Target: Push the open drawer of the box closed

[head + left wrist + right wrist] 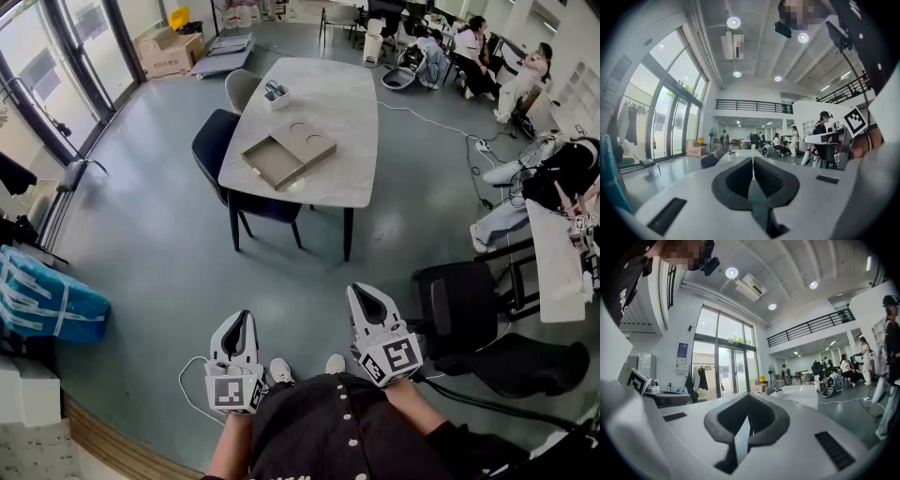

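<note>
Marble table (pixel 347 112), box (pixel 311 141) with drawer (pixel 274 161) open, left gripper (pixel 242 317) and right gripper (pixel 361 291) jaws closed

Pale tabletop (pixel 349 141), navy chair (pixel 212 142) at its left edge, white tub (pixel 277 94) near its far end, cardboard box (pixel 171 52) by the windows (pixel 58 67).

Tabletop (pixel 352 112): pale grey stone with faint marbling. Box (pixel 314 145) and its open drawer (pixel 274 167): plain matt taupe-beige. Chair (pixel 214 141) beside them: dark navy. Floor (pixel 159 244): glossy blue-grey.

Left gripper (pixel 242 319) and right gripper (pixel 364 294): white shells, black ribbed jaws, cubes carrying black-and-white square markers.

Person's garment (pixel 319 431): black with a row of white buttons. Bag (pixel 42 300) at the left edge: bright blue with white bands. Carton (pixel 172 52) by the windows: cardboard brown.
</note>
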Demonstrator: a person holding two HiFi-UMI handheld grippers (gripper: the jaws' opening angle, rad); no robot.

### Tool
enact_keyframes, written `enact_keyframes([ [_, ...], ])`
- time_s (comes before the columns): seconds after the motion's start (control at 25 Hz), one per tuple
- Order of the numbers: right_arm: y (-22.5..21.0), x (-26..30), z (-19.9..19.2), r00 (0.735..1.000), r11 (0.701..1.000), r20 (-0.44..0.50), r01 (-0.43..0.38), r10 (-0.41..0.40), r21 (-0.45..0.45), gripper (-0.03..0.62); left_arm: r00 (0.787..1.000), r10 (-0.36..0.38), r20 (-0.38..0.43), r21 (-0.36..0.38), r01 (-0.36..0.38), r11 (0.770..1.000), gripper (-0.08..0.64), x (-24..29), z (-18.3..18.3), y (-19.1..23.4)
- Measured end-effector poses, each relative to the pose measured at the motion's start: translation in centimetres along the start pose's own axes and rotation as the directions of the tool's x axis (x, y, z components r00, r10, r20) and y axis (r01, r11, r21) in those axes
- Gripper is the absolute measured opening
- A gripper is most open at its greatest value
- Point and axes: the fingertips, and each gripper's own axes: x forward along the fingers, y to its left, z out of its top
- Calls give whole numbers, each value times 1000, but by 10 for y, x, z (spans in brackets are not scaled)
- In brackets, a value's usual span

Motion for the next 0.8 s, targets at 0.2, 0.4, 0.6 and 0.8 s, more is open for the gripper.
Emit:
enact_keyframes([
  [0.2,1,2,0,1000,1000,1,-1,1,-2,-3,1000,0,5,-2,0,1000,20,1,0,2],
  [0.4,6,7,1,1000,1000,0,2,-2,-4,-3,1000,-4,8,-4,4,1000,20,1,2,10],
  [0.6,9,12,-1,1000,1000,18,12,-12,4,-3,1000,-7,10,-3,7,1000,20,2,0,17],
  [0.8,26,24,-2,1000,1000,0,18,-18,-11,-3,1000,-24,11,-2,24,1000,20,1,5,33],
])
